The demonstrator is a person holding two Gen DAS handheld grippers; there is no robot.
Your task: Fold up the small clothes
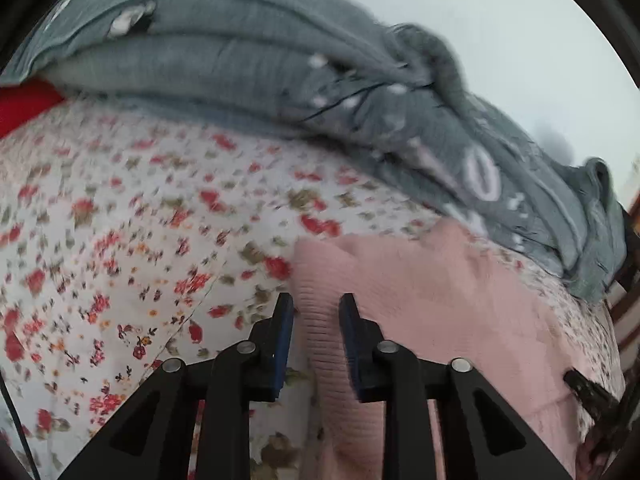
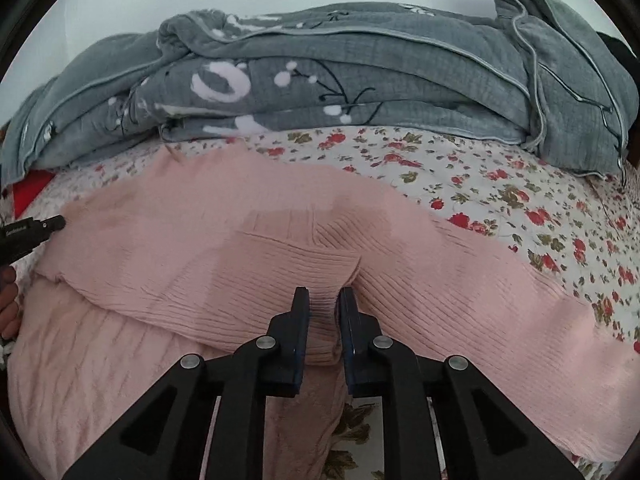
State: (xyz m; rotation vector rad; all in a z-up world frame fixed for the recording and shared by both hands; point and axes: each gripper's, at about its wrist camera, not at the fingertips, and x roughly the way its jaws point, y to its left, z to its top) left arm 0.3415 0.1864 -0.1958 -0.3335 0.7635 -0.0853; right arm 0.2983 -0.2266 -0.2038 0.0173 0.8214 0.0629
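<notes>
Fingers of both grippers, left (image 1: 316, 308) and right (image 2: 324, 300), pinch the pink sweater's (image 2: 240, 248) ribbed folds.

The pink sweater (image 2: 400, 248) is soft matt ribbed knit. The floral bedsheet (image 1: 140, 220) looks like smooth printed cotton cloth. The grey quilt (image 2: 360, 76) is crinkled, textured fabric with smooth piping. Each gripper shows matt black plastic, blue pads (image 2: 301, 340) and shiny metal pins.

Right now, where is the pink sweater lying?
In both wrist views the pink sweater lies on the floral bedsheet, in front of the folded grey quilt.
</notes>
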